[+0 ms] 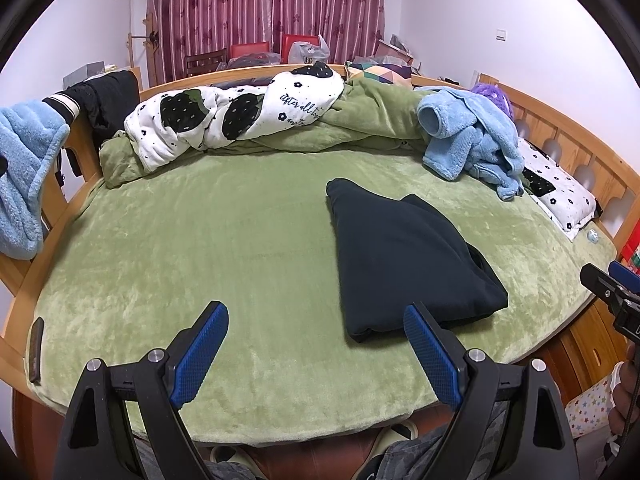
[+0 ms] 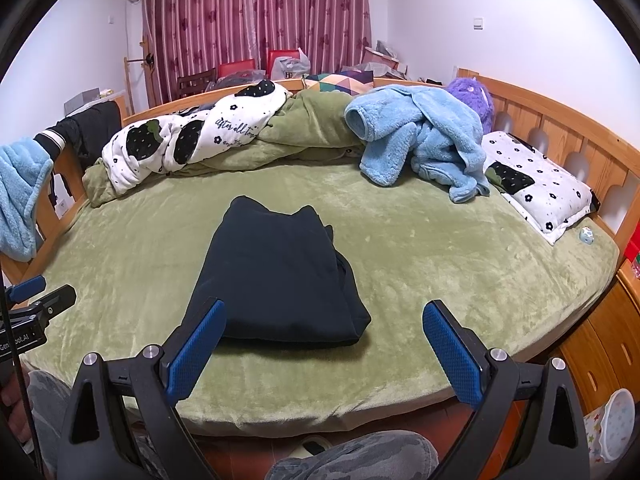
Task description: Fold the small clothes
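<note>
Both grippers wide apart, empty.

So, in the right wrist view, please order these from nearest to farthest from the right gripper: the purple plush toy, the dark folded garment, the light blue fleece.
From the right gripper, jaws open:
1. dark folded garment, just ahead, slightly left, on the green blanket.
2. light blue fleece, heaped far right.
3. purple plush toy, behind the fleece, by the headboard.

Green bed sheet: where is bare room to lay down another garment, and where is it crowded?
Bare sheet lies left of the folded dark garment, up to the rolled quilt. A smaller patch lies between the garment and the pillow. The far edge is crowded: quilt, blue fleece, pillow.
</note>
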Motion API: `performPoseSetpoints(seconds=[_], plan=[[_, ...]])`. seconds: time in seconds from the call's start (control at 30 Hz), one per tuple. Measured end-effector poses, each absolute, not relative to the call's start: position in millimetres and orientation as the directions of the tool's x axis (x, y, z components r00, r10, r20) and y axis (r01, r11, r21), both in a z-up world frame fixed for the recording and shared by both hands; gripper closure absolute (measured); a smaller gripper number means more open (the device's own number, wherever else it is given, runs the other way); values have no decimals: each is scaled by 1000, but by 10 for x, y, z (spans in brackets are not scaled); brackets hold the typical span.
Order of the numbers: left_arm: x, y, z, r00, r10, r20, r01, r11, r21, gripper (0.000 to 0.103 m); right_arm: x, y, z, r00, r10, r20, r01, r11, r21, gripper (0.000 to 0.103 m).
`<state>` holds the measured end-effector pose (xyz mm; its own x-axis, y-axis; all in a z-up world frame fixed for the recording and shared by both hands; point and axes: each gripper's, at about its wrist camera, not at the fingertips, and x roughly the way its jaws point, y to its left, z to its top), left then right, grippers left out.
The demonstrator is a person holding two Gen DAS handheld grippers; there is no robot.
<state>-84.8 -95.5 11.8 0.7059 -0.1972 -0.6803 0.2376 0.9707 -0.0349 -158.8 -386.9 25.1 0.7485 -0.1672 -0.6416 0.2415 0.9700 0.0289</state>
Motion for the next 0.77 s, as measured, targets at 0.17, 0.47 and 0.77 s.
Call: performPoseSetpoints(seconds=[0.17, 0.47, 0.77], plan=[[-863, -950, 107, 704, -201, -682, 240, 970, -39, 14, -1593, -3875, 253, 748, -165, -643, 239, 971, 29, 6], [-876, -944, 102, 703, -202, -682, 241, 970, -40, 14, -1629, -3833, 270, 745, -171, -645, 244, 970, 25, 6], [-877, -924, 104, 703, -204, -681, 242, 969, -40, 14, -1627, -3841, 267, 747, -166, -643, 242, 970, 31, 6]])
